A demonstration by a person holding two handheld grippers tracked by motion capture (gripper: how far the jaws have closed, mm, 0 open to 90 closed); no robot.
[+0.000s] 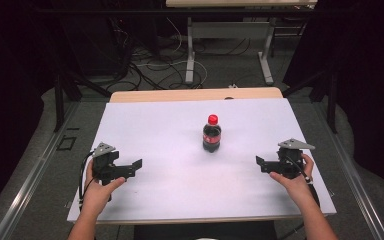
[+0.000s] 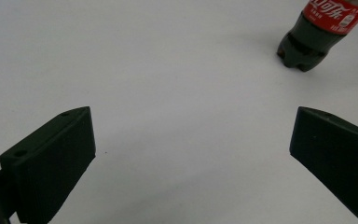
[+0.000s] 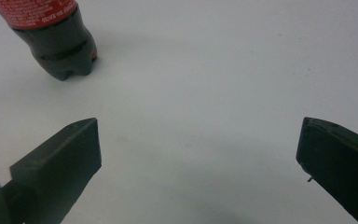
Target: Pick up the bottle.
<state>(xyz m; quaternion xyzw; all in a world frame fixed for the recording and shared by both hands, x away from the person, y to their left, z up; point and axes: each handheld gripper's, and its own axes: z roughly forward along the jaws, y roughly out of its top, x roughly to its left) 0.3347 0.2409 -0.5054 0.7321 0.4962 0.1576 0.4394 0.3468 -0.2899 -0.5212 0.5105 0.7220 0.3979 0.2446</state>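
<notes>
A small cola bottle (image 1: 212, 134) with a red cap and red label stands upright near the middle of the white table top (image 1: 180, 165). My left gripper (image 1: 139, 166) rests at the left of the table, open, with nothing between its jaws, pointing right toward the bottle. My right gripper (image 1: 260, 163) sits at the right, open and empty, pointing left. In the left gripper view the bottle (image 2: 314, 35) stands at the upper right, beyond the open gripper (image 2: 193, 126). In the right gripper view the bottle (image 3: 56, 39) is at the upper left, beyond the open gripper (image 3: 200, 130).
The white sheet covers a wooden table whose far edge (image 1: 195, 94) shows. Beyond it stands another table's metal legs (image 1: 190, 50) amid cables on the floor. Dark curtains flank both sides. A person's hands hold both grippers near the front edge.
</notes>
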